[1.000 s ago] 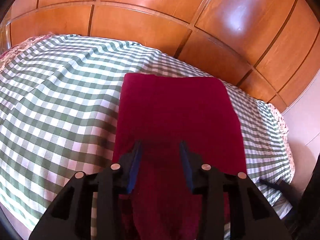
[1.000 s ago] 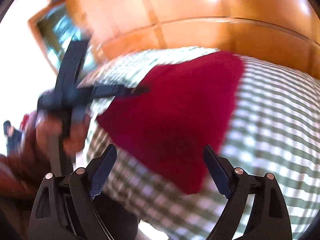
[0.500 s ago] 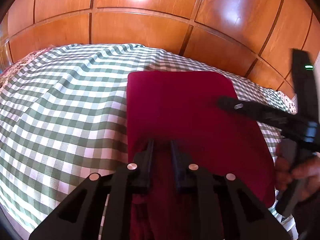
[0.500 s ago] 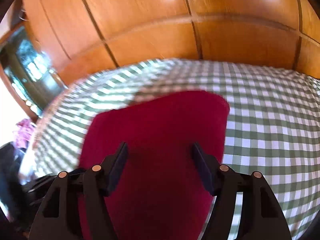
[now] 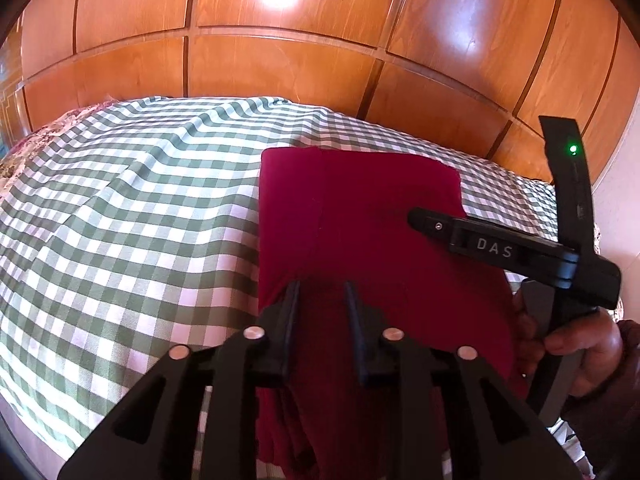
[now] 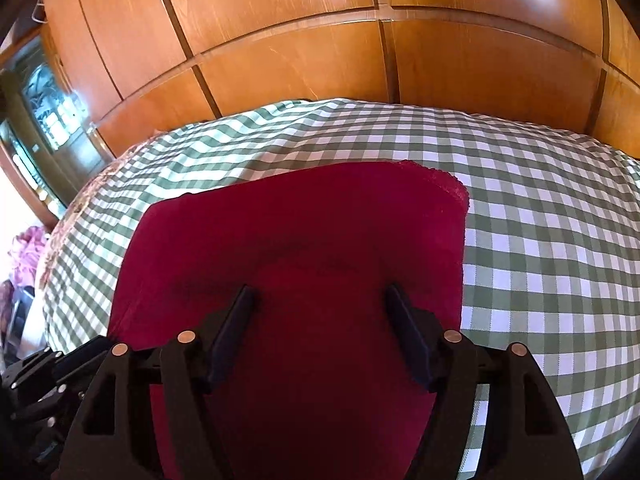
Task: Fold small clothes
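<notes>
A dark red garment (image 5: pixel 372 220) lies flat on a green and white checked bedcover (image 5: pixel 132 216); its near end hangs over the bed's front edge. My left gripper (image 5: pixel 322 286) is shut on the garment's near part, with cloth bunched between its narrow fingers. In the right wrist view the same garment (image 6: pixel 304 232) fills the middle. My right gripper (image 6: pixel 320 292) is open, its fingers spread wide just above the garment's near half. The right gripper's body (image 5: pixel 512 248) shows in the left wrist view over the garment's right side.
A glossy wooden panelled wall (image 5: pixel 304 52) stands right behind the bed. The checked bedcover (image 6: pixel 552 240) stretches to the right of the garment. A glass-fronted cabinet (image 6: pixel 36 132) and pink cloth (image 6: pixel 24 244) sit off the bed's left end.
My left gripper has closed from open onto the garment's near part. My right gripper has swung in from the side over the garment and narrowed a little, still open.
</notes>
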Tool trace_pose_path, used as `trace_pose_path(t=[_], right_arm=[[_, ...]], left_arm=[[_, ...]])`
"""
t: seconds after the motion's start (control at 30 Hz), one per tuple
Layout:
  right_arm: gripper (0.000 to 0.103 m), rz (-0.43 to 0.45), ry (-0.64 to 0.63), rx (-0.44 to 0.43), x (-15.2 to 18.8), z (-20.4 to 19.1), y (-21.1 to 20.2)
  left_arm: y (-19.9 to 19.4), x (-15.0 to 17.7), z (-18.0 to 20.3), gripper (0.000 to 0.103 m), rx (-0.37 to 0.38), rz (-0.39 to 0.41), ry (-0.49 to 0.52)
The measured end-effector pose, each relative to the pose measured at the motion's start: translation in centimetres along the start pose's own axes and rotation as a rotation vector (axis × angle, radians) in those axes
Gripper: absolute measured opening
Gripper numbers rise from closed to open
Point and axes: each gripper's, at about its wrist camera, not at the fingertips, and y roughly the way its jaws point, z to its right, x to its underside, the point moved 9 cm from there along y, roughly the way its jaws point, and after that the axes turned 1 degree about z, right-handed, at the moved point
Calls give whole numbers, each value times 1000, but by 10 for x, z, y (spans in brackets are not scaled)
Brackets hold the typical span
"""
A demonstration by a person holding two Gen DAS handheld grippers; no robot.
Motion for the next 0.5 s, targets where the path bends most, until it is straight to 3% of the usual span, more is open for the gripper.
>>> trace_pose_path(t=[0.17, 0.37, 0.5], right_arm=[[80, 19, -2, 0, -2, -2, -7], [90, 94, 45, -49, -8, 5, -39], [92, 106, 166, -114, 4, 34, -63]], left_arm=[[-17, -2, 1, 49, -43, 40, 12], [-16, 0, -17, 52, -96, 31, -7], [2, 8, -26, 58, -33, -31, -57]])
